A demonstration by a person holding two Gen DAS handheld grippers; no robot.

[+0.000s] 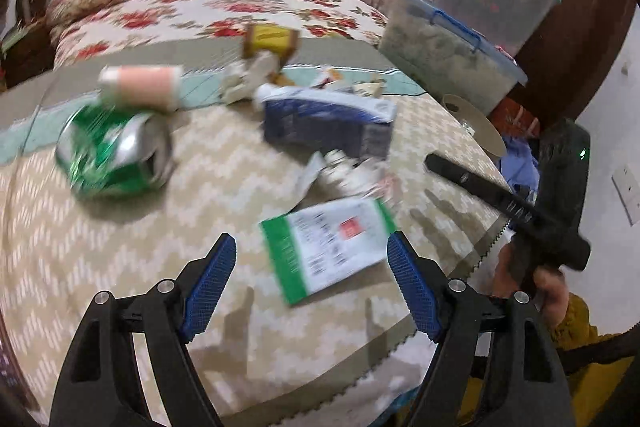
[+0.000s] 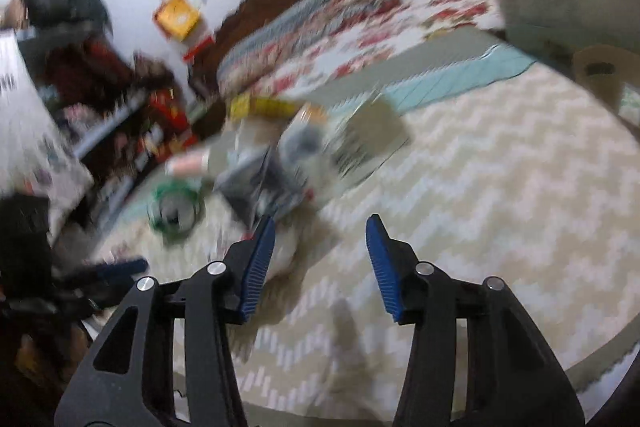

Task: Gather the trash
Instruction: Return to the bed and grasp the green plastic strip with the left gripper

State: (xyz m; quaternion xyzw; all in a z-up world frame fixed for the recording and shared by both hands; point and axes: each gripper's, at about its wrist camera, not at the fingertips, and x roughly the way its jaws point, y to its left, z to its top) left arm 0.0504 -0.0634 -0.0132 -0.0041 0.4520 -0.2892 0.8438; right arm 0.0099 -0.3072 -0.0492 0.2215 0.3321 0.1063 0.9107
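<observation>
Trash lies on a round table with a beige zigzag cloth (image 1: 120, 267). In the left wrist view I see a crushed green can (image 1: 114, 155), a pink-and-white bottle (image 1: 140, 85), a dark blue carton (image 1: 326, 121), a green-and-white packet (image 1: 332, 247), crumpled white wrappers (image 1: 352, 175) and a yellow box (image 1: 272, 41). My left gripper (image 1: 312, 247) is open and empty, its tips on either side of the packet, above it. My right gripper (image 2: 320, 231) is open and empty above the cloth, near the blurred carton (image 2: 260, 187) and can (image 2: 176, 207). It also shows in the left wrist view (image 1: 500, 199).
A bed with a floral cover (image 1: 200, 3) stands beyond the table. Stacked clear storage bins (image 1: 480, 19) stand at the right. A cardboard tape roll (image 1: 476, 123) lies at the table's right edge. Cluttered shelves (image 2: 132, 131) are at the left in the right wrist view.
</observation>
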